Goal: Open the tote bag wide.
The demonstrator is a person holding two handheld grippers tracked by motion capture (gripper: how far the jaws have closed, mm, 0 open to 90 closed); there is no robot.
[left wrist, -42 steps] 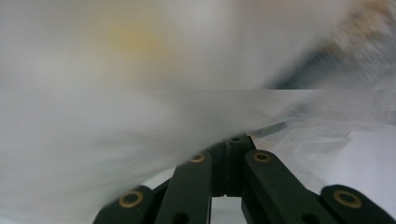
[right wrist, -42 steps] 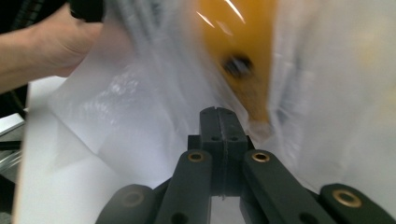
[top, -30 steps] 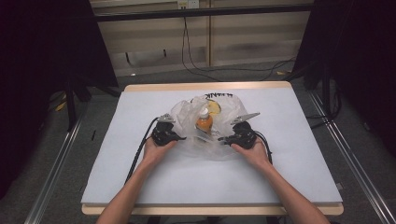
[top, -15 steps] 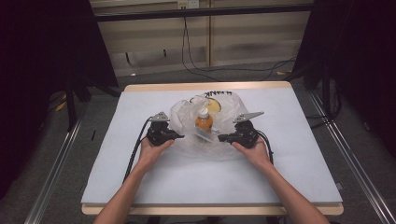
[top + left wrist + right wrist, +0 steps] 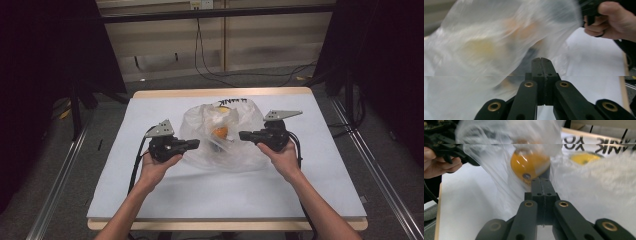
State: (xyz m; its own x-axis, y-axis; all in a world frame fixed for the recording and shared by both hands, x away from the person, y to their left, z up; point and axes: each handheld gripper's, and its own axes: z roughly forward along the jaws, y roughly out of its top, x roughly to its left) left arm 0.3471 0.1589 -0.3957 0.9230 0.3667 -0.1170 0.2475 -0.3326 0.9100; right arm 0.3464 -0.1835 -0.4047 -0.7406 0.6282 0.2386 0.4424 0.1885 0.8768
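Observation:
A clear plastic bag [image 5: 220, 150] with black lettering [image 5: 231, 101] sits mid-table, its upper part pulled up between my two grippers. Inside it is a round orange object [image 5: 220, 132], close in the right gripper view [image 5: 529, 163]. My left gripper [image 5: 196, 144] is shut on the bag's left side, its jaws together in thin film [image 5: 541, 60]. My right gripper [image 5: 242, 135] is shut on the bag's right side, jaws together [image 5: 541, 180]. The bag [image 5: 486, 37] is blurred in the left gripper view. Each gripper view shows the other hand and gripper farther off.
The bag rests on a white table top [image 5: 150, 190] with a wooden edge. Metal rails [image 5: 60, 190] run along both sides, and black cables [image 5: 215, 75] lie on the floor beyond the far edge. A yellow print [image 5: 584, 158] shows on the bag's film.
Both hands have risen and moved a little apart. The bag's top has come up with them and is stretched taller between the grippers.

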